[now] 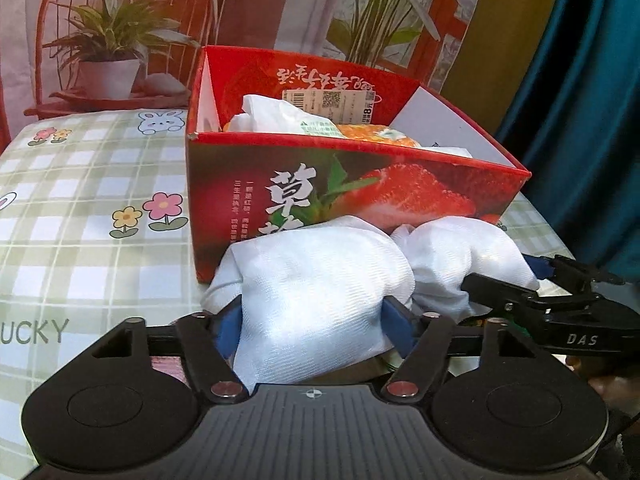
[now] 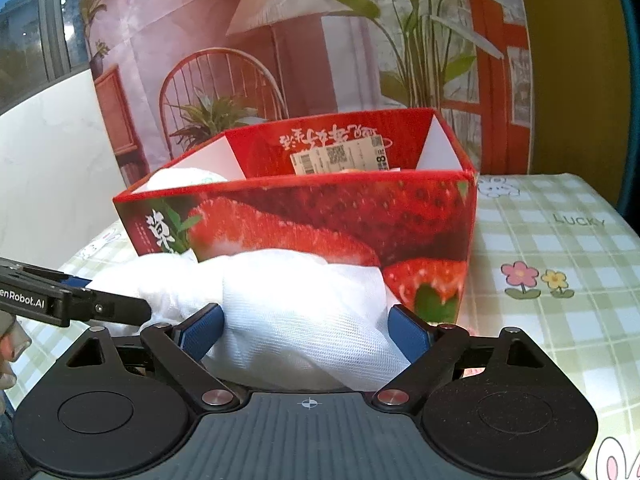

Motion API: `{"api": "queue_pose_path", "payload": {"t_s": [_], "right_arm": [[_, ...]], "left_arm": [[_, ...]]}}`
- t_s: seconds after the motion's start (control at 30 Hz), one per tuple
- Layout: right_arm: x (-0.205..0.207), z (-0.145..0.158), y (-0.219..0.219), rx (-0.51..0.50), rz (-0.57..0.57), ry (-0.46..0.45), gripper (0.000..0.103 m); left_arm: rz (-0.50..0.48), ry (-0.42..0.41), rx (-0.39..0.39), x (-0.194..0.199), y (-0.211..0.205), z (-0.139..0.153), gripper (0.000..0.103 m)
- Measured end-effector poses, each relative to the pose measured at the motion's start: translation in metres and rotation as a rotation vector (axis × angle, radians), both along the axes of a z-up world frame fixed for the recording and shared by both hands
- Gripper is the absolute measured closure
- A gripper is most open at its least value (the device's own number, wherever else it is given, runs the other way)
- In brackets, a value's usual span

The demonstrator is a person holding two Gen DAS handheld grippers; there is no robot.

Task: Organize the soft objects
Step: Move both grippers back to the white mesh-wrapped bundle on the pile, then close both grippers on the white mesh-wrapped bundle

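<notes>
Your left gripper and right gripper each pinch a white bundle that hides the fingers; the box hides most of its contents.

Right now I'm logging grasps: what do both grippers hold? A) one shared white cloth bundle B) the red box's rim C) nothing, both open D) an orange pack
A: the left gripper and right gripper each pinch an end of the white cloth bundle before the strawberry box.
</notes>
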State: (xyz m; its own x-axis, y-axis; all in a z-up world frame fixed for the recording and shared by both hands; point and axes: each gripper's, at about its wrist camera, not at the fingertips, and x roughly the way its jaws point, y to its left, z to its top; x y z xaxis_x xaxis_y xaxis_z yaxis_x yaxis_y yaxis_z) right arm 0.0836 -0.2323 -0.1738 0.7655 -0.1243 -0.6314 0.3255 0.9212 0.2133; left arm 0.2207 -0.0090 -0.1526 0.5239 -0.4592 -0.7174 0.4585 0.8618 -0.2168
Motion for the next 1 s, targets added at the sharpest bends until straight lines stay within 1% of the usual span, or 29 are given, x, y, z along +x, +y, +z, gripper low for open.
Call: {"api": "queue_pose_path", "payload": {"t_s": [0.07, 0.13, 0.17, 0.23, 0.27, 0.33, 0.43, 0.57, 0.67, 0.7, 0.87, 1.0], "right_arm": [[-0.001, -0.002, 0.001, 0.0, -0.002, 0.003, 0.02], [-0.001, -0.005, 0.002, 0.005, -0.004, 0.001, 0.024], [-0.001, -0.006, 0.002, 0.005, -0.005, 0.003, 0.026], [-0.001, -0.007, 0.005, -0.001, -0.001, 0.012, 0.035], [-0.001, -0.008, 0.006, -0.002, 0.004, 0.014, 0.037], [-0.002, -0.009, 0.008, 0.004, 0.011, 0.015, 0.047], [-0.004, -0.01, 0.014, 0.008, 0.013, 0.017, 0.054], [-0.01, -0.01, 0.023, -0.003, 0.025, 0.015, 0.064], [-0.017, -0.007, 0.028, -0.008, 0.033, 0.006, 0.069], [-0.019, -0.006, 0.031, -0.016, 0.035, 0.001, 0.071], [-0.031, 0.001, 0.044, -0.072, 0.062, -0.04, 0.074], [-0.041, 0.005, 0.057, -0.093, 0.099, -0.084, 0.074]], "left_arm": [[-0.007, -0.009, 0.004, -0.003, -0.002, 0.0, 0.04], [-0.013, -0.017, 0.008, -0.005, -0.004, -0.001, 0.048], [-0.015, -0.02, 0.01, -0.007, -0.005, -0.001, 0.049], [-0.014, -0.03, 0.016, -0.011, -0.006, -0.002, 0.057], [-0.015, -0.033, 0.016, -0.011, -0.007, -0.002, 0.059], [-0.009, -0.045, 0.016, -0.016, -0.007, -0.003, 0.064], [0.004, -0.065, 0.012, -0.023, -0.008, -0.003, 0.069], [0.023, -0.083, -0.006, -0.035, -0.007, -0.001, 0.072], [0.062, -0.056, -0.082, -0.042, 0.001, 0.0, 0.073], [0.07, -0.056, -0.097, -0.044, 0.003, 0.001, 0.073], [0.073, -0.122, -0.087, -0.063, 0.003, 0.005, 0.073], [0.071, -0.167, -0.086, -0.077, 0.003, 0.008, 0.073]]}}
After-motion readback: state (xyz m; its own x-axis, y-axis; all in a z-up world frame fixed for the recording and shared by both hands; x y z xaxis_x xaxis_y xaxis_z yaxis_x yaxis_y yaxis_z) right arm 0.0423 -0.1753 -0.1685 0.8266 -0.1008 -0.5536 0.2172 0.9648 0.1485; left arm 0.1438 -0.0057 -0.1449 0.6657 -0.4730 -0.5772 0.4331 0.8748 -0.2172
